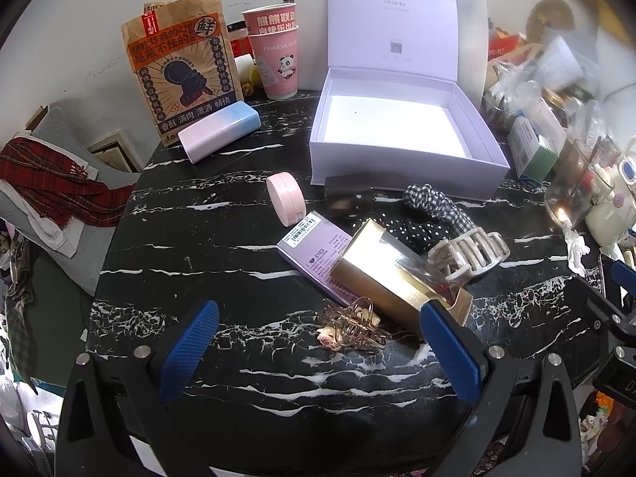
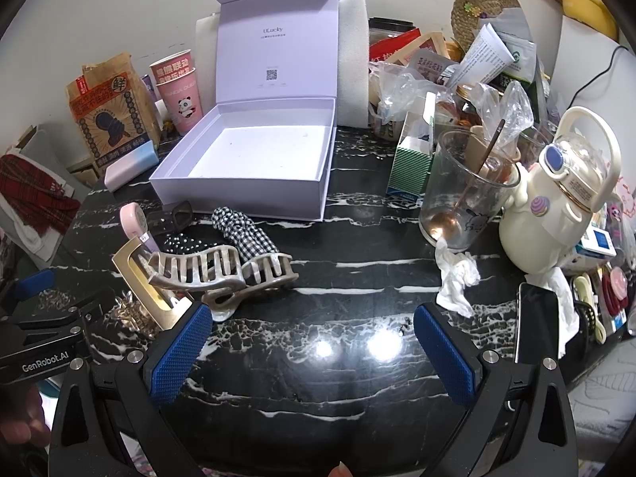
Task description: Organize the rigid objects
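Note:
An open lilac box (image 1: 401, 147) (image 2: 246, 167), its lid raised, sits empty at the back of the black marble table (image 1: 238, 270). In front of it lie a gold carton (image 1: 397, 274), a lilac flat pack (image 1: 314, 254), a round pink compact (image 1: 285, 198), a dark case (image 1: 349, 198), a cream claw clip (image 1: 469, 254) (image 2: 214, 274), a gold metal clip (image 1: 353, 328) and checked fabric (image 1: 433, 202). My left gripper (image 1: 320, 310) is open just before the gold clip. My right gripper (image 2: 312, 314) is open over bare table, right of the cream clip.
A pink-to-blue case (image 1: 218, 135), a paper snack bag (image 1: 183, 63) and pink paper cups (image 1: 274, 55) stand at the back left. On the right crowd a glass cup (image 2: 461, 190), a cream kettle bottle (image 2: 556, 206), crumpled tissue (image 2: 457, 282), cartons and plastic bags.

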Tool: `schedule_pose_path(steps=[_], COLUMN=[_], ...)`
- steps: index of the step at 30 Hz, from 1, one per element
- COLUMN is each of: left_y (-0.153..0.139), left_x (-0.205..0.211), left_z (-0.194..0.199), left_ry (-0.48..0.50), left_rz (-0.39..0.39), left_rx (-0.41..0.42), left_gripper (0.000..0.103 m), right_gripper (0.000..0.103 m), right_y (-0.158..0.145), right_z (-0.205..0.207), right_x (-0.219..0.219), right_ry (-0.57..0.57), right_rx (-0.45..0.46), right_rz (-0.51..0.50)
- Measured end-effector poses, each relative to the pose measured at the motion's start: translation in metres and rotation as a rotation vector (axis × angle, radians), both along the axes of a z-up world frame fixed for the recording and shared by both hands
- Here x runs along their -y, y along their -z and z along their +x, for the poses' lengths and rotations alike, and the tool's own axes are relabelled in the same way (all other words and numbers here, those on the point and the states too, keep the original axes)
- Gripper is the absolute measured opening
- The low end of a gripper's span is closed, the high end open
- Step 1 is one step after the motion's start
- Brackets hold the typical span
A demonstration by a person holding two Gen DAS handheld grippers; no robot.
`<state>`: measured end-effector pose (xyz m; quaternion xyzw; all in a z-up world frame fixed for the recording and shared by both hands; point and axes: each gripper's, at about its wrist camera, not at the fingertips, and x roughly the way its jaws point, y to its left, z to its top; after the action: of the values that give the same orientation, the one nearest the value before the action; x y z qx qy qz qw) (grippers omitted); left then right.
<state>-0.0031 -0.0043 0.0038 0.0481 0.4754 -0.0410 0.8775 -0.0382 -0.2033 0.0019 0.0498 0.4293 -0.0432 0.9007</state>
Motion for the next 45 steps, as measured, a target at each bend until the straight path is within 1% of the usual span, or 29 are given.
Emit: schedule_pose_path(steps=[18, 36, 45], left_y=[-0.0001, -0.0033, -0.0019], left_x=[-0.0026, -0.0013, -0.0054], left_z=[0.0011, -0.0021, -0.0059], left_ry=[-0.002, -0.007, -0.018], left_rz=[-0.012, -0.005, 0.001], left_rx=[-0.003, 0.011, 0.012], left_gripper=[0.103, 0.103, 0.103], right_gripper=[0.103, 0.103, 0.103], right_y=[0.0005, -0.0016, -0.0011], right_z=[-0.0006, -0.0029, -0.0061], right_x=[-0.0001, 0.0003, -0.0039], right_ry=[0.000, -0.003, -0.025], right_rx=[0.003, 0.010, 0.017], right_rz=[-0.003, 0.004, 0.022])
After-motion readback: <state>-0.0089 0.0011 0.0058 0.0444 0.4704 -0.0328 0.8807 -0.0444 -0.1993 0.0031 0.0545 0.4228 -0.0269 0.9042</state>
